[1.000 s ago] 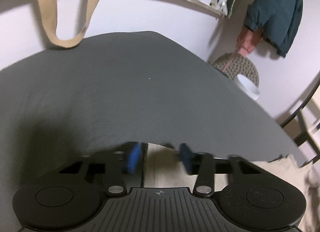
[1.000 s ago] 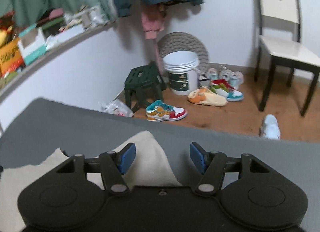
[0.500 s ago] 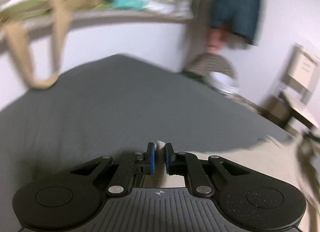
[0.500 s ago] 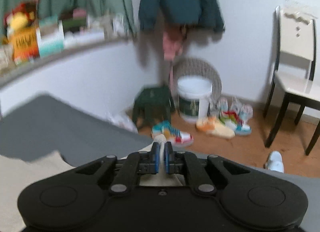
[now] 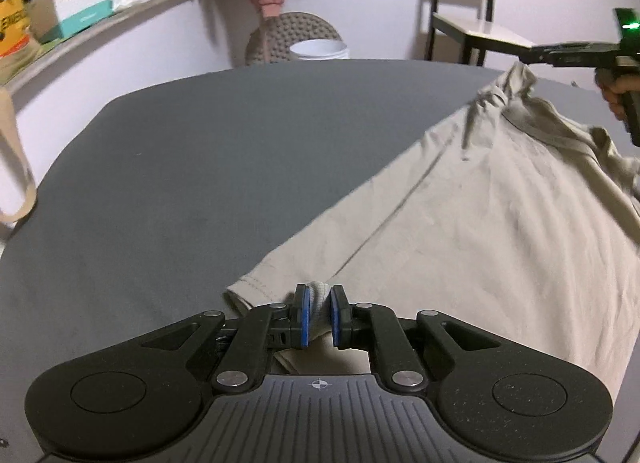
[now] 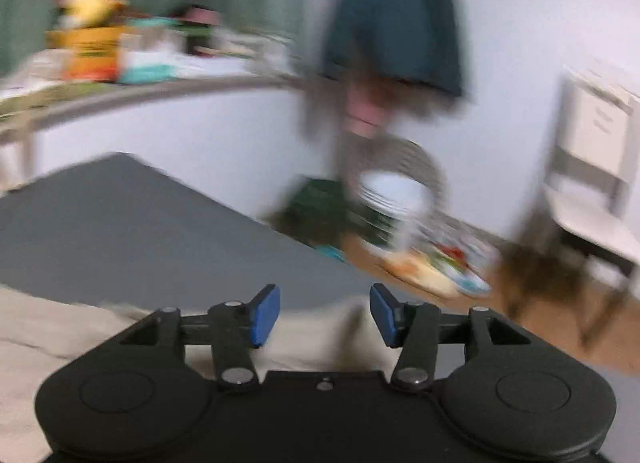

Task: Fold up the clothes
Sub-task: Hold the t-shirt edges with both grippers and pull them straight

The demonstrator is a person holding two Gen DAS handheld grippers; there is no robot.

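The left gripper (image 5: 319, 317) pinches the near corner of the beige shirt (image 5: 480, 223) on the gray table (image 5: 200, 167). The shirt stretches far and right toward the right gripper (image 6: 324, 315), whose jaws stand apart, empty.

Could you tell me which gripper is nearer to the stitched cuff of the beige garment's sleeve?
Left. The left gripper is shut on the beige garment right beside its stitched sleeve cuff; the right gripper, open, is at the garment's far end.
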